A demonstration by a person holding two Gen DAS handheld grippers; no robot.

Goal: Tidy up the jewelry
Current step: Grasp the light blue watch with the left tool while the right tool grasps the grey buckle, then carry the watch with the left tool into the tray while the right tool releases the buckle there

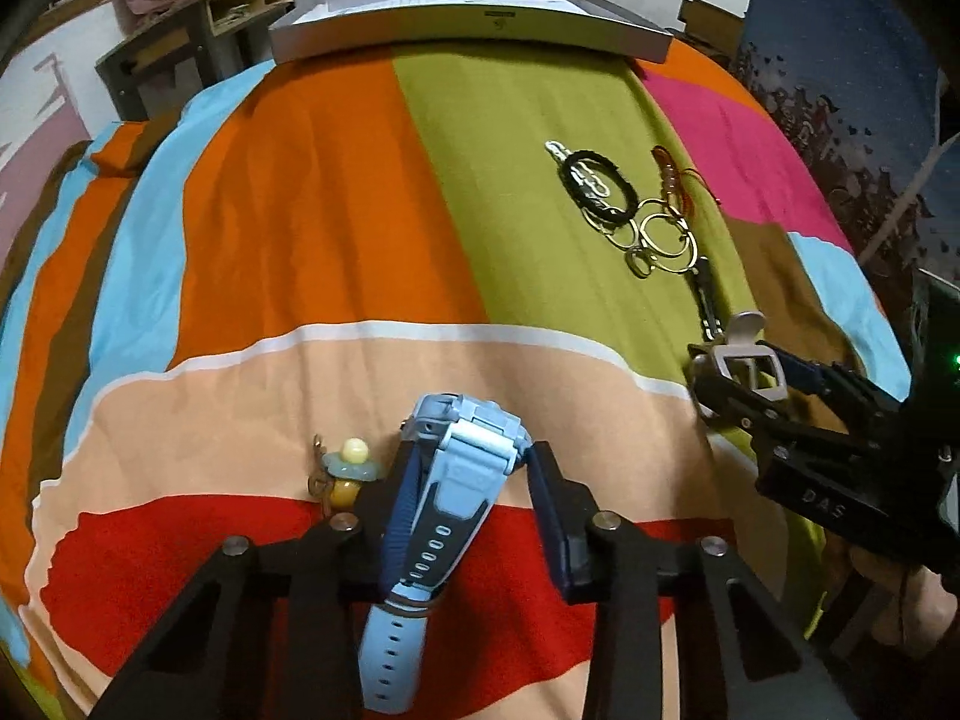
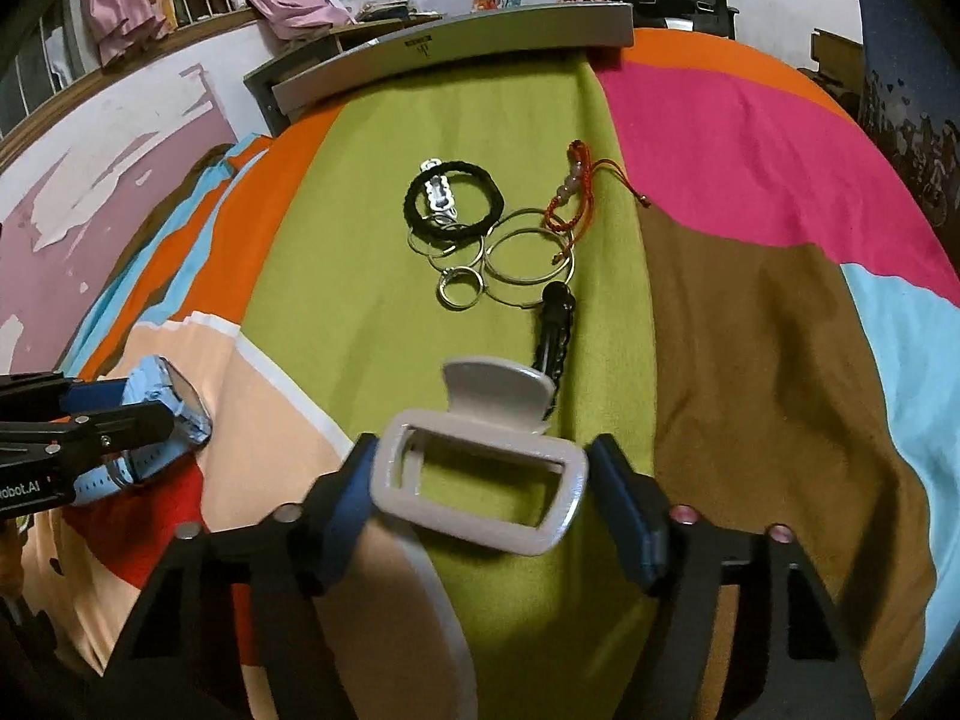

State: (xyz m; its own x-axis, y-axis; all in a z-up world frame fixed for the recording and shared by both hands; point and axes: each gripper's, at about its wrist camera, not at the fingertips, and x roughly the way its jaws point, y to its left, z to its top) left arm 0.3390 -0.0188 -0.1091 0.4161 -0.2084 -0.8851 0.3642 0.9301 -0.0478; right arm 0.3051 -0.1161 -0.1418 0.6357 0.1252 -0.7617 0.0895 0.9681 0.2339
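Right now both tools are loaded: the left hand-held gripper (image 1: pixel 465 480) is closed around a light-blue watch (image 1: pixel 444 480), its strap trailing back between the fingers, and the right hand-held gripper (image 2: pixel 483 480) pinches a white hair claw (image 2: pixel 480 474) by its rectangular frame. Everything lies on a striped bedspread (image 1: pixel 312 228), not a desk. From the right wrist view, the remaining pile sits at about twelve o'clock on the green stripe: a black hair tie (image 2: pixel 453 204) over a silver clip (image 2: pixel 438 192), several metal rings (image 2: pixel 528 255), a red cord bracelet (image 2: pixel 570 198) at one o'clock, and a black clip (image 2: pixel 555 324) just beyond the claw. A small beaded charm (image 1: pixel 345 471) lies at ten o'clock just beside the left fingers.

To place these well, I would lower each piece until it touches the cloth before easing the grip, keep the watch flat so the strap does not curl, and set the claw well apart from the rings so nothing tangles. A grey tray (image 1: pixel 468 24) stands at the far edge, possibly the destination
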